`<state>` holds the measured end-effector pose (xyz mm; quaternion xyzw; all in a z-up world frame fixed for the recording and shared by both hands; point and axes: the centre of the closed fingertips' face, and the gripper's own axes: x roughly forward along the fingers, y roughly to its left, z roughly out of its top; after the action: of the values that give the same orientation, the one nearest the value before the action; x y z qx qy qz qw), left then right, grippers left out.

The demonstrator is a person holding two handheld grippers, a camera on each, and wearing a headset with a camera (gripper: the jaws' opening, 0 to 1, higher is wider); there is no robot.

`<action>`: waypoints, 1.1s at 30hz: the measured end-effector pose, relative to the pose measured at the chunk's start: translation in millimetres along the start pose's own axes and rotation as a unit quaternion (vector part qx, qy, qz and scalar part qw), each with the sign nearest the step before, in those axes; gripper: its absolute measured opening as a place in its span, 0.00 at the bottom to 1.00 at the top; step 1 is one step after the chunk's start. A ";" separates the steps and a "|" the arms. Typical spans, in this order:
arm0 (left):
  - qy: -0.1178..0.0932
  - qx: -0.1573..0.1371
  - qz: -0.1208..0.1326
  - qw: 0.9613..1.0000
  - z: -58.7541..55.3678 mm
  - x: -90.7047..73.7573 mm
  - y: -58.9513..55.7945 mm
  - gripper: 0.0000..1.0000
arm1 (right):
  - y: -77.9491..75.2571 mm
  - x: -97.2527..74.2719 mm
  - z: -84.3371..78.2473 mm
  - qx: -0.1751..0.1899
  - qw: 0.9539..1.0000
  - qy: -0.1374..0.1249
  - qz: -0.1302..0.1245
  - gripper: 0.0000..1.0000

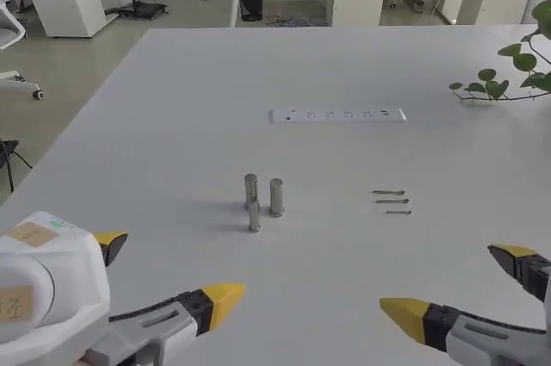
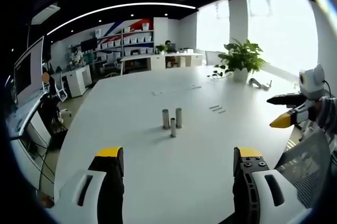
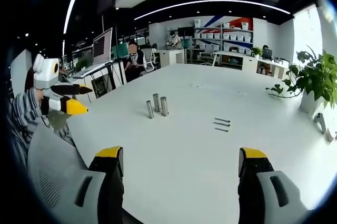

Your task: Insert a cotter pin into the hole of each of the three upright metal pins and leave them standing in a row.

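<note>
Three short metal pins [image 1: 264, 200] stand upright in a tight cluster at the middle of the white table [image 1: 172, 125]. Three small cotter pins [image 1: 392, 201] lie flat in a stack to their right. My left gripper [image 1: 168, 271] hovers open near the front left, well short of the pins. My right gripper [image 1: 456, 284] is open at the front right, below the cotter pins. In the left gripper view the pins [image 2: 172, 121] and cotter pins [image 2: 216, 109] lie ahead of the open left gripper [image 2: 178, 155]. The right gripper view has the pins [image 3: 157, 105] and cotter pins [image 3: 221, 124] beyond the open right gripper [image 3: 181, 155].
A white power strip [image 1: 337, 114] lies flat farther back on the table. A leafy plant [image 1: 516, 73] reaches in at the back right. Desks, cabinets and office chairs stand beyond the far edge.
</note>
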<state>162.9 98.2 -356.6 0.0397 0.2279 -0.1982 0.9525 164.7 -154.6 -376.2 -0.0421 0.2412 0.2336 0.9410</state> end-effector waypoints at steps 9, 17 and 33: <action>0.000 -0.001 -0.002 1.000 -0.4 1.2 -1.4 0.84 | -1.1 -0.8 4.0 0.025 1.000 -0.006 0.005 0.89; -0.004 0.003 -0.006 1.000 0.6 4.7 -2.2 0.79 | 0.2 -0.8 13.1 0.035 0.999 -0.018 0.011 0.88; -0.005 0.009 -0.029 1.000 5.4 54.3 11.0 0.51 | -2.8 8.4 18.2 0.031 0.999 -0.013 0.016 0.83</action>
<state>213.9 87.9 -376.4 0.0408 0.2226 -0.2278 0.9470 180.4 -150.2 -364.3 -0.0061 0.2366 0.2416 0.9411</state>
